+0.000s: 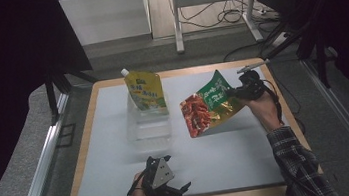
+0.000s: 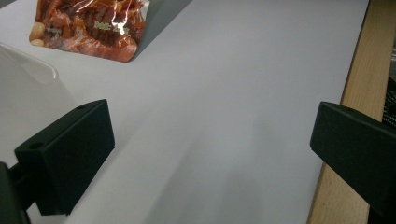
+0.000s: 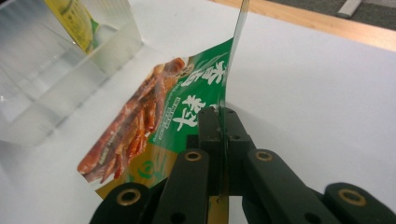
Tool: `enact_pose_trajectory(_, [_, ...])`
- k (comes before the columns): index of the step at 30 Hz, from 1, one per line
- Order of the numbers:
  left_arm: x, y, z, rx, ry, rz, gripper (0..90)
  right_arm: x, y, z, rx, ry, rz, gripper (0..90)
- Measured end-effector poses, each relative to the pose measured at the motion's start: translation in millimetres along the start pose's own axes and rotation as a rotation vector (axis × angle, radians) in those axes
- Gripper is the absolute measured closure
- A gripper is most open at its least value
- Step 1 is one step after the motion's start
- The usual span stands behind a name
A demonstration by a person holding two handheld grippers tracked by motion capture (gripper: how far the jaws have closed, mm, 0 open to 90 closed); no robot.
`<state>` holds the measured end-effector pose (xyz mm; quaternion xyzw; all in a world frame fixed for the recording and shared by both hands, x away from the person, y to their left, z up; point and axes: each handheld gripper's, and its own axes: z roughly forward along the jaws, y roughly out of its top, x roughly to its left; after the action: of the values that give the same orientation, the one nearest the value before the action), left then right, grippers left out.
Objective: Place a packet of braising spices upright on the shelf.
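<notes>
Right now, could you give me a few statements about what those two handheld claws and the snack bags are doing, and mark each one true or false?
1. The right gripper is clamped on the green snack bag. True.
2. The left gripper holds a bag. False: its jaws stand wide apart with bare table between them.
3. The yellow pouch stands in the clear bin. True.
4. The green snack bag lies inside the clear bin. False: it is held to the right of the bin, outside it.

Green-red snack pouch (image 1: 208, 108) tilted above mat (edge pinched), beside clear bin (image 1: 149, 126)
</notes>
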<state>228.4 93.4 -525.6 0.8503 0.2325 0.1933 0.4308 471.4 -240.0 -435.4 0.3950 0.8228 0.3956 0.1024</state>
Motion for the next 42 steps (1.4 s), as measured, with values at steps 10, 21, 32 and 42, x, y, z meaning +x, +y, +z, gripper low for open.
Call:
enact_pose_trajectory(10, [-0.1, 0.1, -0.4, -0.001, 0.001, -0.002, 0.0, 15.0, 20.7, -5.5, -0.009, 0.006, -0.036, 88.7])
enact_pose_trajectory(21, [-0.1, 0.1, -1.0, -0.003, 0.002, -0.002, 0.0, 38.5, 48.6, -11.4, -0.025, 0.023, -0.096, 88.8])
enact_pose_trajectory(32, [-0.4, 0.1, -0.5, -0.002, 0.001, 0.003, 0.0, 65.0, 75.2, -21.8, -0.030, 0.026, -0.179, 88.9])
enact_pose_trajectory(42, [0.2, 0.0, -1.0, -0.005, 0.003, -0.001, 0.0, 85.8, 87.0, -30.9, -0.033, 0.018, -0.256, 89.0])
